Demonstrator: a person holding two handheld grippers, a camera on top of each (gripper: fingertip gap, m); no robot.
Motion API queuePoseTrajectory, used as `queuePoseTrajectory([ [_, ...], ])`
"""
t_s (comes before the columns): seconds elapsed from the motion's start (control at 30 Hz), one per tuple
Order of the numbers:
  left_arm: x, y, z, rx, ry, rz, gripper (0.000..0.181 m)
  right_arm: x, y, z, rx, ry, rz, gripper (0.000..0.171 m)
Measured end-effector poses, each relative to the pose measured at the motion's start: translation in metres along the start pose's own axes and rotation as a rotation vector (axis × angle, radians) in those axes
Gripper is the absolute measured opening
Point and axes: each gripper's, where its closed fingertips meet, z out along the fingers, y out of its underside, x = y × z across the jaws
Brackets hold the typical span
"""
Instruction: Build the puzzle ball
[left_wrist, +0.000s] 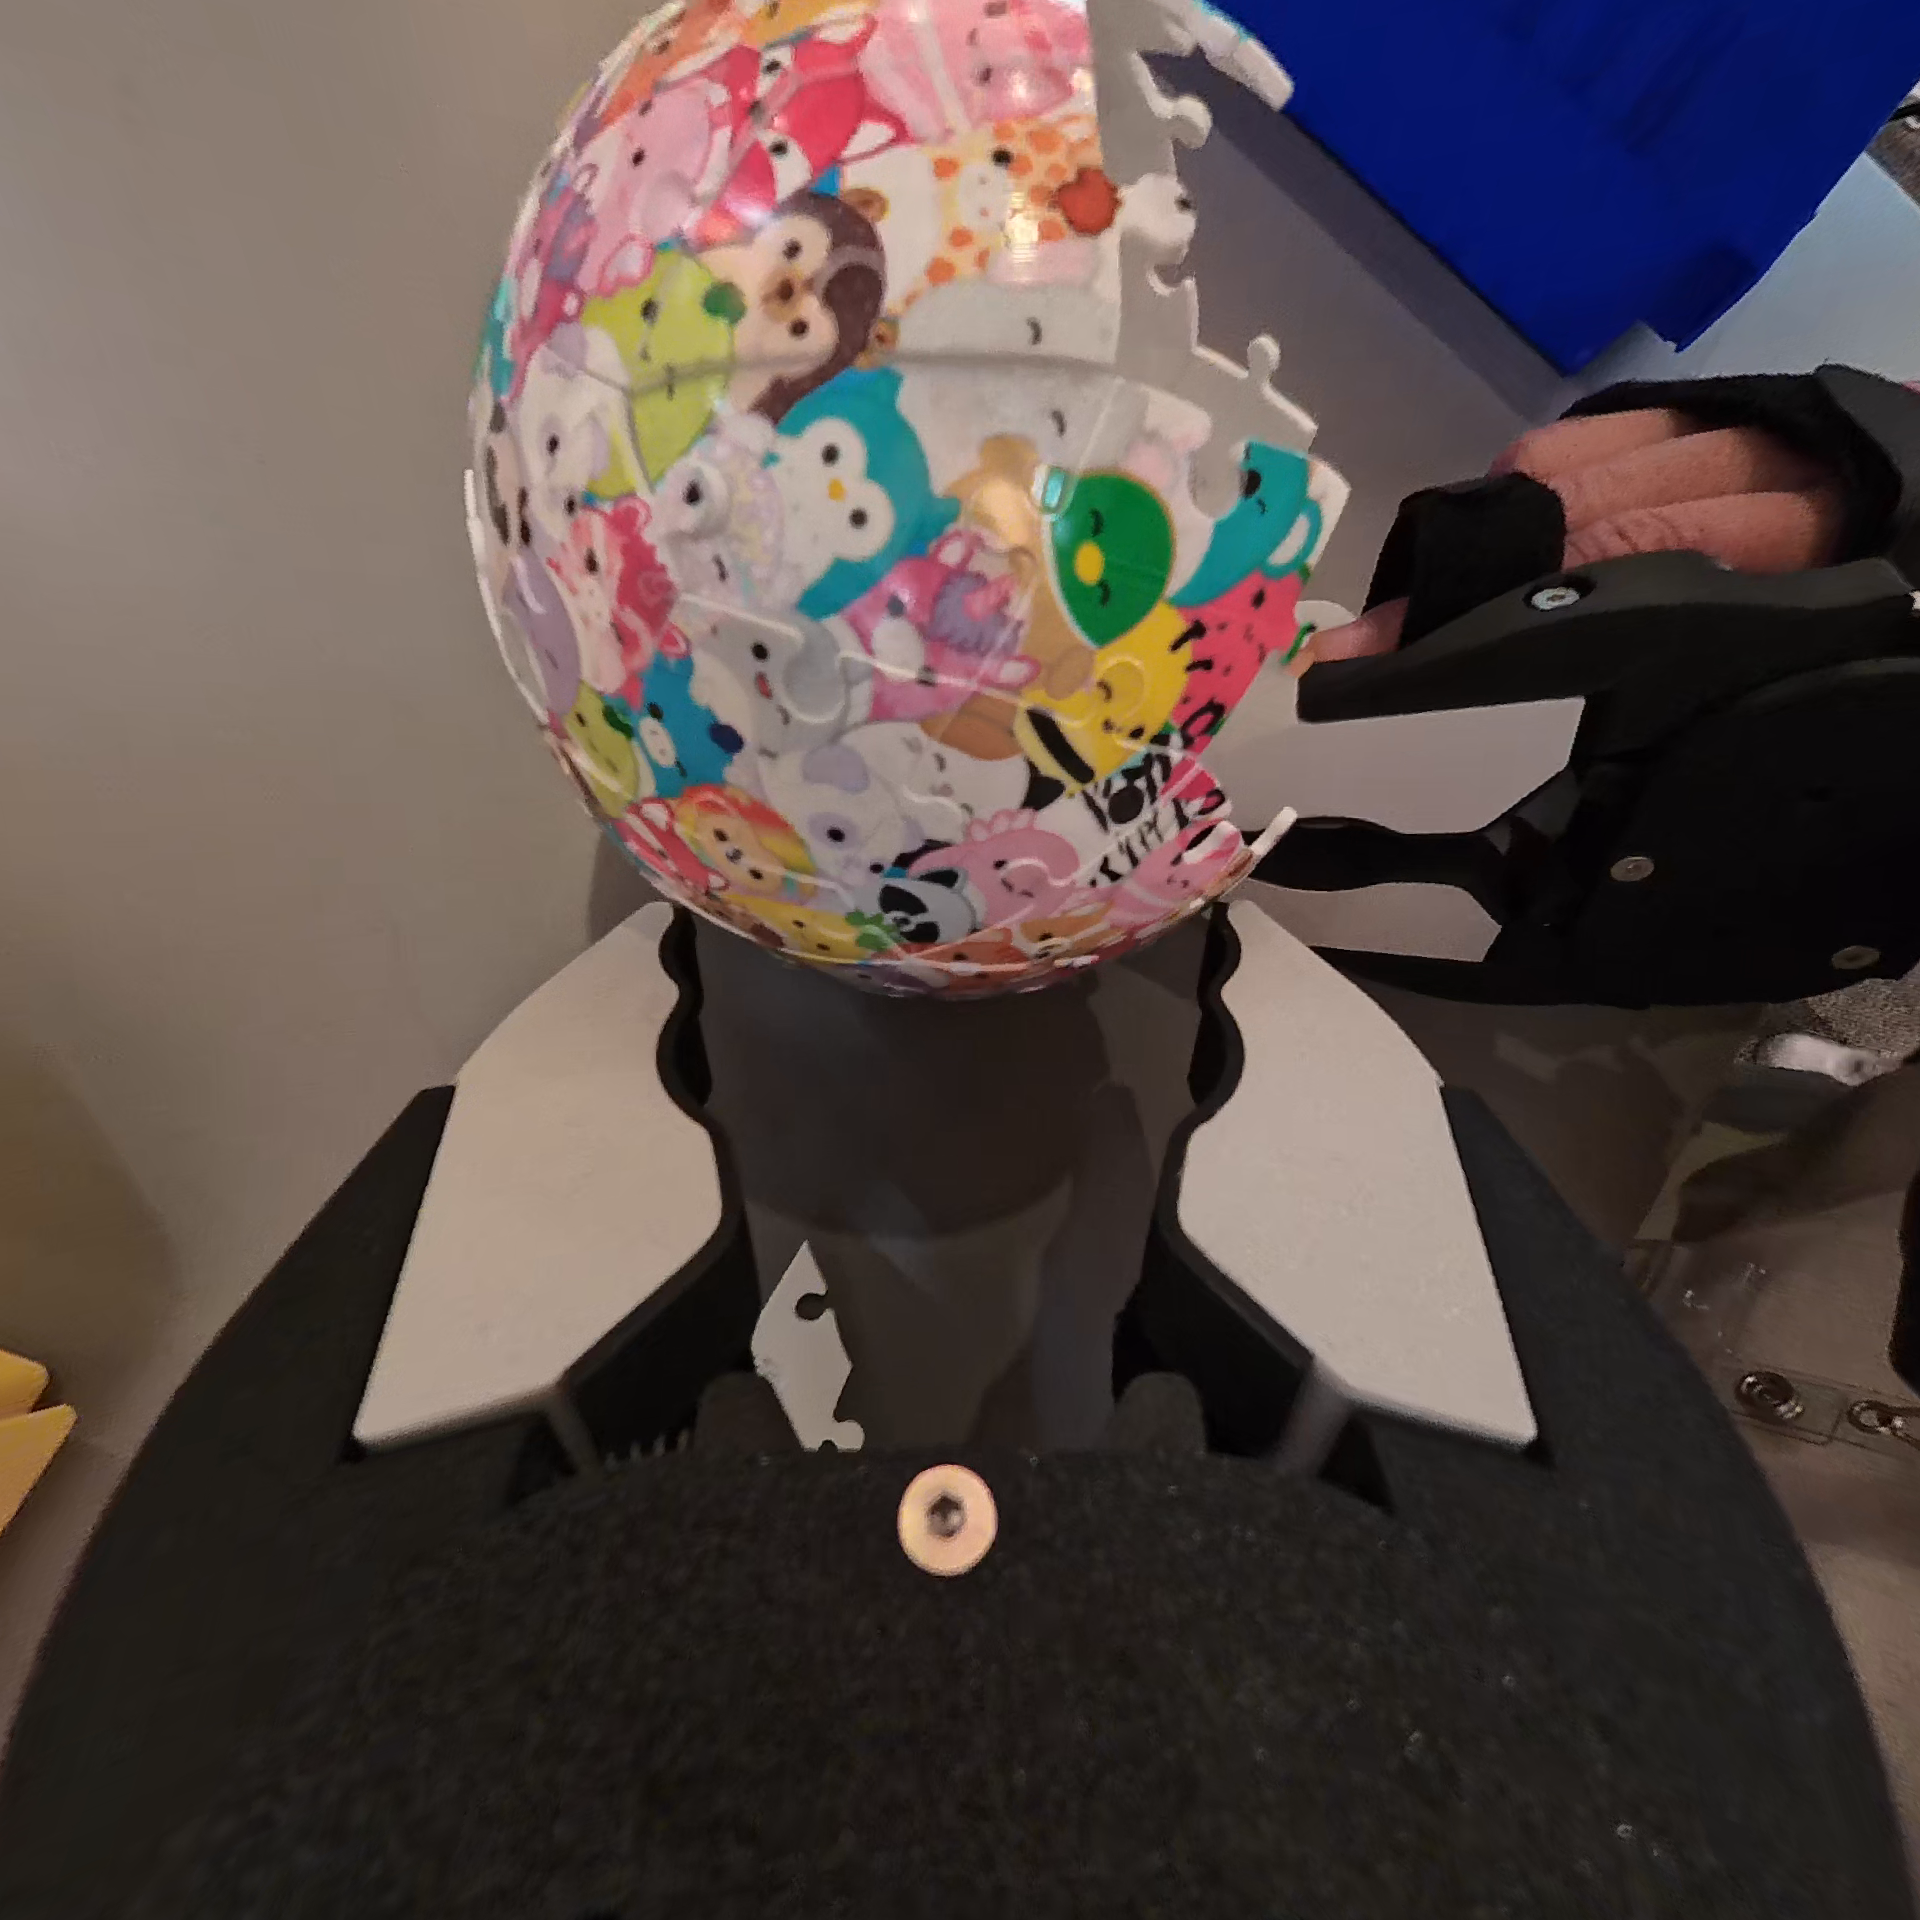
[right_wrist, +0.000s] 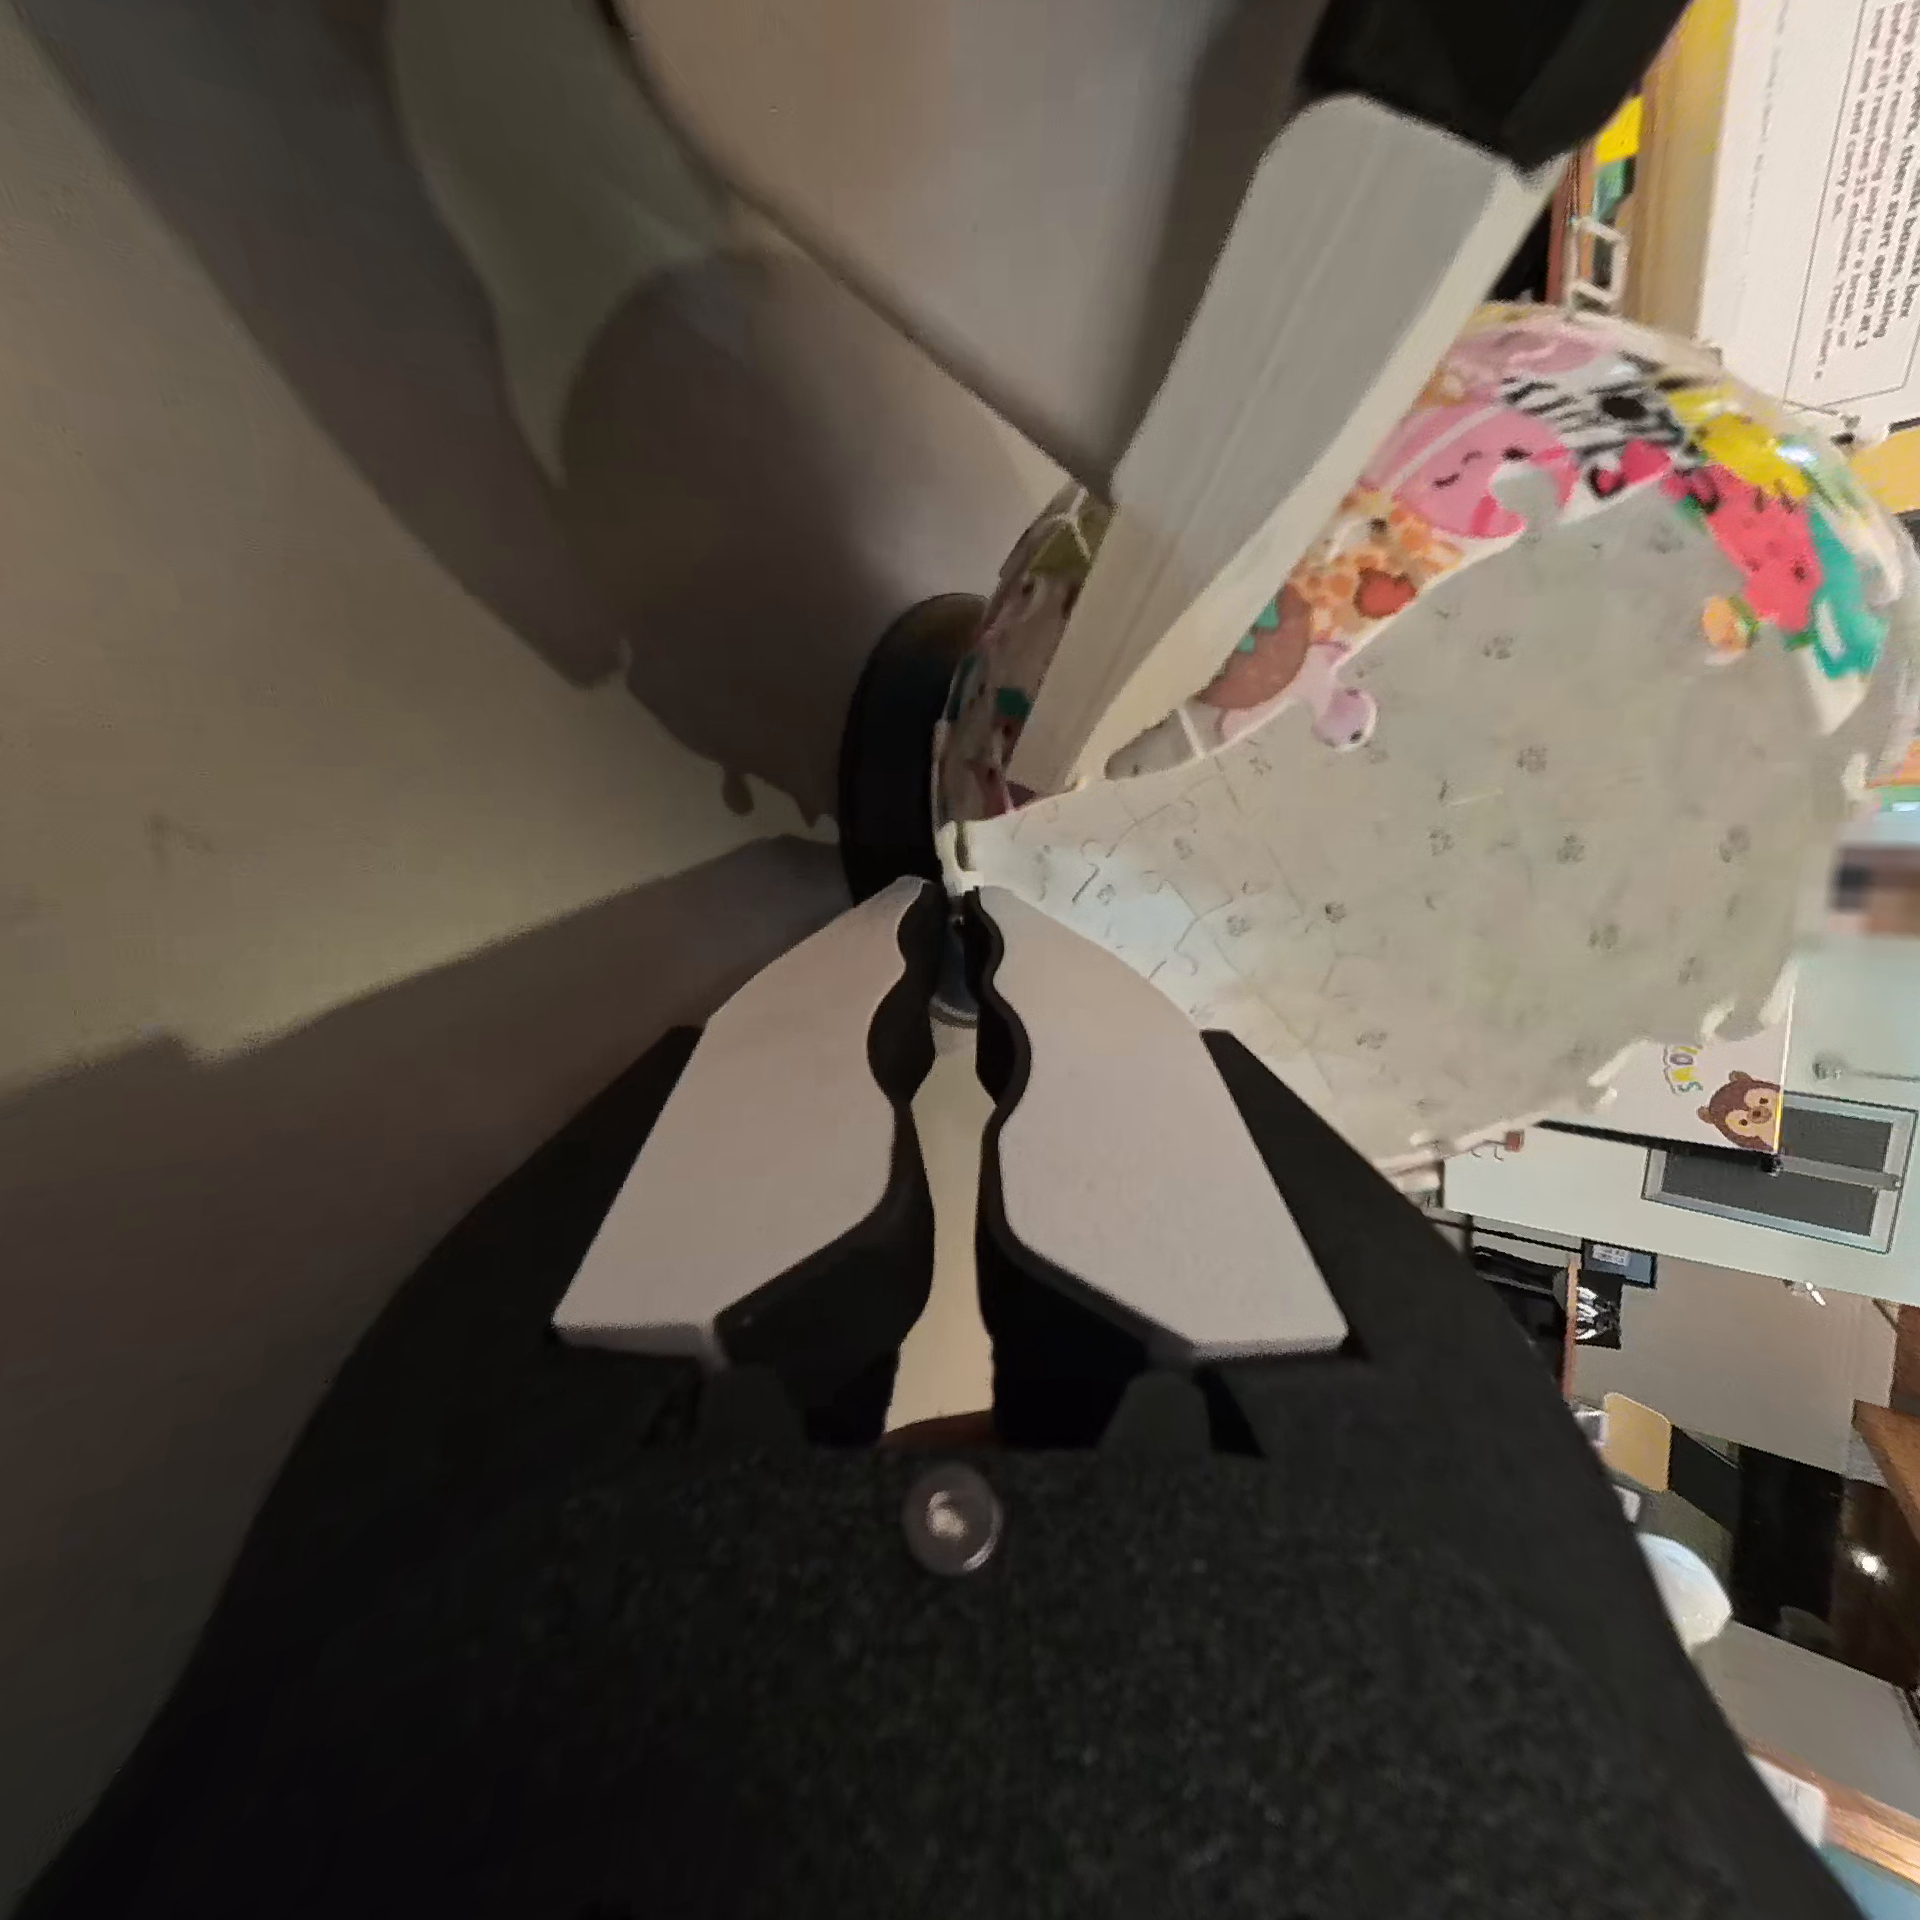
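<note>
Pale tabletop (left_wrist: 208, 623), blue bin (left_wrist: 1558, 156) far right. Left wrist view: puzzle ball (left_wrist: 852, 540) propped on dark stand (left_wrist: 935, 1101), probably to keep it off the surface; open gap on right side. Left gripper (left_wrist: 940, 940) jaws spread wide either side of stand, apart from it. Loose white piece (left_wrist: 800, 1351) lying near. Right gripper (left_wrist: 1288, 758) at gap edge. Right wrist view: right gripper (right_wrist: 951, 914) jaws nearly closed at ball's rim (right_wrist: 966, 862); pinching a piece or not, cannot tell. Grey inside of shell (right_wrist: 1455, 831) exposed.
</note>
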Motion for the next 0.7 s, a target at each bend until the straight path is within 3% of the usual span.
queuePoseTrajectory([
  [0.13,-0.001,0.000,0.000,-0.002,0.002,0.002,0.091,0.000,-0.001,0.001,-0.006,0.009,-0.026,0.004],
  [0.23,-0.001,-0.001,0.000,-0.002,0.005,0.005,0.091,-0.006,-0.005,0.002,0.009,-0.034,-0.007,0.019],
  [0.6,-0.002,0.000,0.001,-0.002,0.023,0.011,0.091,-0.007,-0.005,0.002,-0.034,-0.122,0.020,0.019],
  [0.7,-0.001,0.002,-0.001,-0.007,0.021,0.018,0.089,-0.005,0.004,-0.005,-0.070,-0.095,0.013,0.026],
])
